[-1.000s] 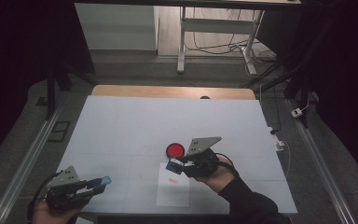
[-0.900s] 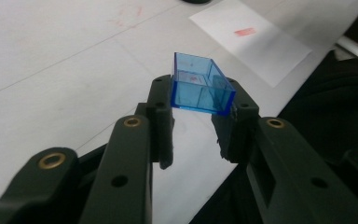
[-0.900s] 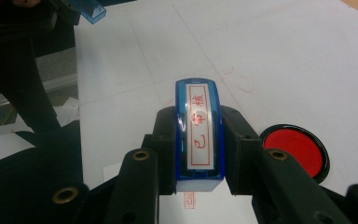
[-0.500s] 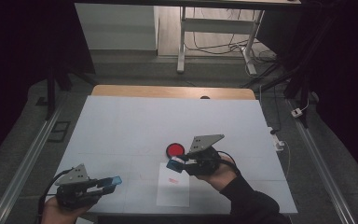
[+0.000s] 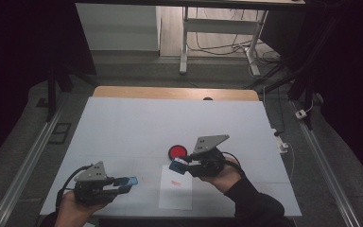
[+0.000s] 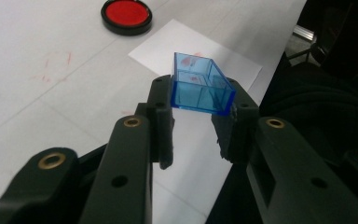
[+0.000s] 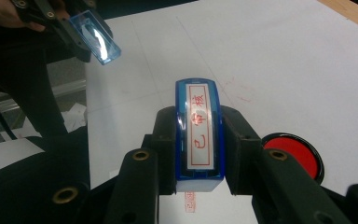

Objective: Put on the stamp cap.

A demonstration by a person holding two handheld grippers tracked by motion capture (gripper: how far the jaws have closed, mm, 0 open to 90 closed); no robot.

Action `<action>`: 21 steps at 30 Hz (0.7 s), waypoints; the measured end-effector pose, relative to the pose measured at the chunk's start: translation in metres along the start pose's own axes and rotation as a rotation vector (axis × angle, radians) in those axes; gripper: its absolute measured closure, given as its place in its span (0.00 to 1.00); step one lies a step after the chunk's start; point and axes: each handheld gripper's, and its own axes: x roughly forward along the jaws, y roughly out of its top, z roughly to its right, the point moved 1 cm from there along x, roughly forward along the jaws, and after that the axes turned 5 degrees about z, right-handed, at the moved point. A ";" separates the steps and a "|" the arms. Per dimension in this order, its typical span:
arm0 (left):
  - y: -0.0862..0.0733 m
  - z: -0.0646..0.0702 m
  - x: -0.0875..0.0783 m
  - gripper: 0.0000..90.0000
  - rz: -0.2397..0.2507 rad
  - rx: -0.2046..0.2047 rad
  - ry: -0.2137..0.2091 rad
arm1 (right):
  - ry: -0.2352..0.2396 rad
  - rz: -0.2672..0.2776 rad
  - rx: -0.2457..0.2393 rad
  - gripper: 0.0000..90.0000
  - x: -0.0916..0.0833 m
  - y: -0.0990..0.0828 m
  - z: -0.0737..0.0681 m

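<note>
- Here, the right hand-held gripper (image 5: 182, 165) is closed tight on a blue plastic stamp with a white label and red writing (image 7: 199, 135). The stamp is held just above the white sheet of paper (image 5: 176, 193) on the white bench (image 5: 137, 127).
- A small red stamp mark (image 5: 175, 182) is already on the paper, so the stamp has probably done its job there.
- The left hand-held gripper (image 5: 125, 182) is closed on a clear blue plastic cap (image 6: 200, 85), squeezing it from both sides. The open side of the cap points away from the hand, likely so it can slide back onto the stamp.
- A round black ink pad with a red middle (image 5: 178, 151) sits on the bench just past the paper, near the stamp, where it is easy to reach.
- The right hand (image 5: 224, 174) reaches in from the bottom, with its dark sleeve (image 5: 255, 208) low over the bench. Its gripper points to the left.
- The left hand (image 5: 73, 208) is low at the near bench edge. Its gripper points right, toward the stamp, but the two are well apart.
</note>
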 end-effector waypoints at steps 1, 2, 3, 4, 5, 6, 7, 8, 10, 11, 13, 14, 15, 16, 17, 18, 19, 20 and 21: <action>0.001 -0.001 0.002 0.76 -0.001 0.005 -0.004 | 0.001 0.001 -0.001 0.77 0.000 0.000 0.000; 0.003 -0.002 0.004 0.76 -0.002 0.009 -0.010 | 0.002 0.003 -0.003 0.77 0.000 0.001 0.000; 0.005 -0.002 0.006 0.76 -0.004 0.014 -0.014 | 0.004 0.004 -0.006 0.77 -0.001 0.001 0.000; 0.006 -0.003 0.008 0.76 -0.003 0.021 -0.020 | 0.006 0.004 -0.009 0.77 -0.001 0.001 0.000; 0.008 -0.003 0.010 0.76 -0.002 0.026 -0.024 | 0.006 0.005 -0.009 0.77 -0.001 0.002 0.000; 0.010 -0.004 0.012 0.76 -0.002 0.031 -0.026 | 0.007 0.007 -0.007 0.77 -0.002 0.002 0.000; 0.011 -0.004 0.014 0.76 -0.002 0.036 -0.031 | 0.007 0.005 -0.005 0.77 -0.002 0.002 0.000; 0.013 -0.005 0.015 0.76 -0.001 0.041 -0.037 | 0.008 0.005 -0.005 0.77 -0.002 0.002 0.000; 0.016 -0.007 0.018 0.76 0.005 0.044 -0.047 | 0.008 0.006 -0.004 0.77 -0.002 0.002 0.000; 0.018 -0.008 0.020 0.76 0.006 0.048 -0.052 | 0.009 0.006 -0.004 0.77 -0.002 0.002 0.000; 0.021 -0.010 0.024 0.76 0.012 0.056 -0.070 | 0.013 0.011 -0.002 0.77 -0.002 0.002 0.001; 0.023 -0.011 0.026 0.76 0.015 0.058 -0.080 | 0.013 0.009 -0.004 0.77 -0.003 0.003 0.001; 0.025 -0.011 0.028 0.76 0.011 0.066 -0.084 | 0.013 0.012 -0.004 0.77 -0.003 0.003 0.000; 0.027 -0.012 0.030 0.76 0.009 0.072 -0.087 | 0.013 0.013 -0.005 0.77 -0.003 0.003 0.000; 0.028 -0.012 0.033 0.76 0.008 0.077 -0.094 | 0.010 0.012 -0.006 0.77 -0.004 0.003 0.000; 0.030 -0.012 0.035 0.76 0.008 0.080 -0.097 | 0.011 0.014 -0.005 0.77 -0.004 0.004 0.000; 0.031 -0.013 0.037 0.76 0.005 0.084 -0.100 | 0.011 0.015 -0.005 0.77 -0.004 0.004 0.000; 0.033 -0.013 0.039 0.76 0.002 0.088 -0.102 | 0.012 0.014 -0.005 0.77 -0.004 0.004 0.001; 0.034 -0.013 0.041 0.76 0.001 0.092 -0.106 | 0.012 0.015 -0.004 0.77 -0.004 0.004 0.001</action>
